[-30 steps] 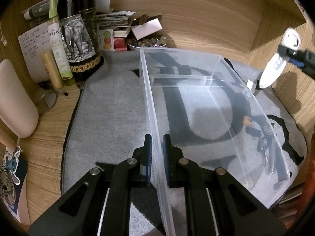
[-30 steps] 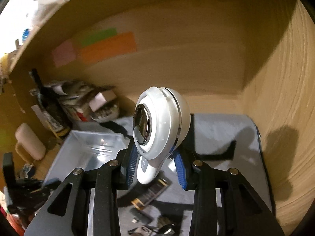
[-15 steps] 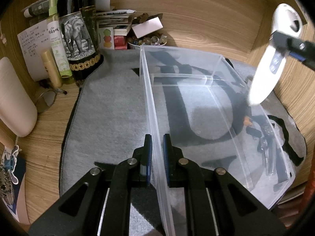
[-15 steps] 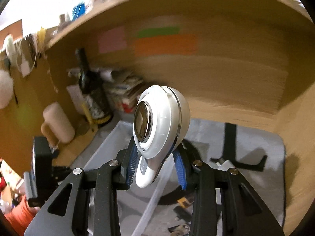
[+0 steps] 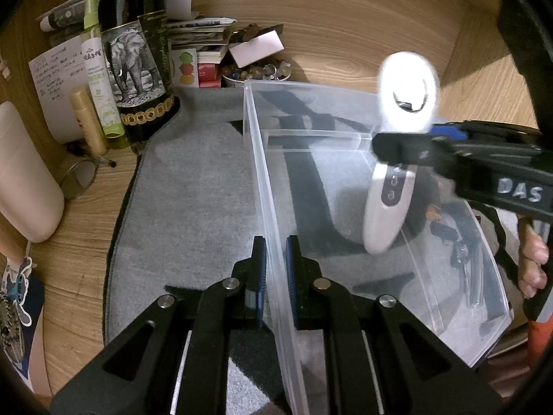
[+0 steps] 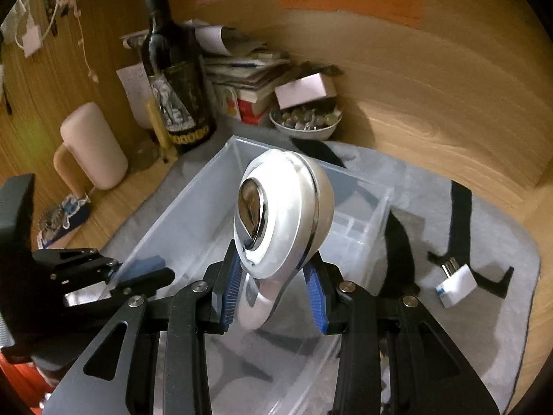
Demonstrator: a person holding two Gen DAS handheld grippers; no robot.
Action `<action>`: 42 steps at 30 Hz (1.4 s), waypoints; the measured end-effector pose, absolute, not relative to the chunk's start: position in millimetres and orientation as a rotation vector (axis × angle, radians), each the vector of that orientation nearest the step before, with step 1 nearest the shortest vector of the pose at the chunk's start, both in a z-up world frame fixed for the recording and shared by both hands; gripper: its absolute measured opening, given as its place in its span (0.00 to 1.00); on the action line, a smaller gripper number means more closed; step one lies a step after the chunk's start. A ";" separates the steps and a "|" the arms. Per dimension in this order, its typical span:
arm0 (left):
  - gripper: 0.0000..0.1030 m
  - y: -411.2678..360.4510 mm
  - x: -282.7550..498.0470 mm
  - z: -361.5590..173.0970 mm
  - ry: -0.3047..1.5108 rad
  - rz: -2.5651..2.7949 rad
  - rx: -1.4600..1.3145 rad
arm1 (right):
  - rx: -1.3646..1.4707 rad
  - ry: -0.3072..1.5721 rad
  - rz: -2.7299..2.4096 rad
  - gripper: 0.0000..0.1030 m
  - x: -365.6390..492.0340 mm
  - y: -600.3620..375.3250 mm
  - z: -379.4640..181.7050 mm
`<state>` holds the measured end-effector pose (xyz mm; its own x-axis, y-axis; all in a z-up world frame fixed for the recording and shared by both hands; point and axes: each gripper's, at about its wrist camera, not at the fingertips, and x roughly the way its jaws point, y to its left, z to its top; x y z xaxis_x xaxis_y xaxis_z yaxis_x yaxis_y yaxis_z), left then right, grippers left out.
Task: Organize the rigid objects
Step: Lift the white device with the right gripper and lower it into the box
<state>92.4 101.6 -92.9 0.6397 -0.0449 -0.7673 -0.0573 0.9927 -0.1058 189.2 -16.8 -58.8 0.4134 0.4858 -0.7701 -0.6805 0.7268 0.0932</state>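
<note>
A clear plastic bin (image 5: 345, 138) (image 6: 193, 207) stands on a grey mat. My left gripper (image 5: 274, 273) is shut on the bin's near left wall, one pad on each side. My right gripper (image 6: 274, 294) is shut on a white handheld device (image 6: 283, 214) (image 5: 394, 186) with a round head and a chrome disc. The device hangs over the inside of the bin, handle end pointing down, above the bin floor. The left gripper (image 6: 138, 276) shows at the bin's edge in the right wrist view.
A dark wine bottle (image 5: 134, 55), slim tubes, papers and a bowl of small items (image 6: 306, 121) crowd the back left. A white plug adapter (image 6: 456, 285) lies on the mat to the right. Dark small tools (image 5: 463, 252) lie beyond the bin's right wall. Wooden walls enclose the desk.
The right gripper has carried the white device leftward and down from beside the wooden side wall to over the bin's inside. The left gripper and bin have stayed still.
</note>
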 end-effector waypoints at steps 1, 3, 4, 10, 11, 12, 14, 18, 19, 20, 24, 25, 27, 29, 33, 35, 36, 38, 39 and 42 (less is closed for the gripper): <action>0.11 101.6 92.3 -93.0 0.877 0.007 -0.123 | -0.259 0.888 0.745 0.31 190.9 -12.9 -61.0; 0.11 101.6 92.0 -93.3 0.876 0.005 -0.121 | -0.285 0.914 0.749 0.31 193.7 -7.0 -66.7; 0.11 101.5 91.8 -93.4 0.875 0.005 -0.120 | -0.301 0.930 0.748 0.31 194.9 -3.9 -70.4; 0.11 101.0 91.4 -93.7 0.875 0.004 -0.118 | -0.357 0.996 0.755 0.31 199.4 5.6 -84.2; 0.11 100.6 91.6 -93.7 0.875 0.005 -0.117 | -0.371 0.992 0.748 0.31 199.0 6.2 -85.1; 0.11 100.3 91.8 -93.6 0.875 0.005 -0.116 | -0.388 0.992 0.746 0.31 197.8 6.7 -85.8; 0.11 100.3 91.9 -93.4 0.876 0.005 -0.115 | -0.391 0.994 0.753 0.33 197.7 6.8 -86.3; 0.11 100.3 92.4 -93.1 0.876 0.005 -0.115 | -0.399 0.974 0.754 0.33 196.3 7.6 -83.9; 0.11 100.1 92.3 -93.1 0.875 0.005 -0.114 | -0.395 0.968 0.754 0.33 196.1 7.3 -82.6; 0.11 99.9 92.3 -93.0 0.875 0.006 -0.113 | -0.391 0.962 0.759 0.33 195.6 7.3 -81.4; 0.11 99.9 92.2 -92.7 0.876 0.007 -0.115 | -0.382 0.932 0.766 0.36 192.2 5.6 -73.3; 0.11 100.1 92.2 -92.9 0.876 0.007 -0.115 | -0.375 0.919 0.767 0.41 190.2 3.5 -70.0; 0.11 100.5 92.3 -92.8 0.876 0.007 -0.115 | -0.368 0.890 0.769 0.51 188.4 1.0 -64.9; 0.11 100.3 92.3 -92.6 0.877 0.009 -0.113 | -0.361 0.851 0.756 0.61 185.0 -4.2 -57.6; 0.11 99.4 92.1 -92.4 0.877 0.013 -0.104 | -0.329 0.791 0.737 0.66 182.3 -18.7 -41.2; 0.11 99.1 91.6 -92.8 0.877 0.014 -0.104 | -0.308 0.758 0.717 0.76 182.9 -28.3 -32.9; 0.11 99.2 91.6 -92.8 0.877 0.014 -0.104 | -0.300 0.746 0.708 0.77 183.5 -31.2 -29.8; 0.11 99.5 91.2 -93.2 0.876 0.015 -0.104 | -0.276 0.720 0.686 0.79 184.8 -42.0 -21.8; 0.11 99.5 91.0 -93.4 0.876 0.015 -0.106 | -0.261 0.708 0.671 0.79 186.9 -49.4 -17.3; 0.11 99.7 90.4 -92.9 0.878 0.014 -0.108 | -0.231 0.689 0.631 0.79 192.5 -66.9 -9.5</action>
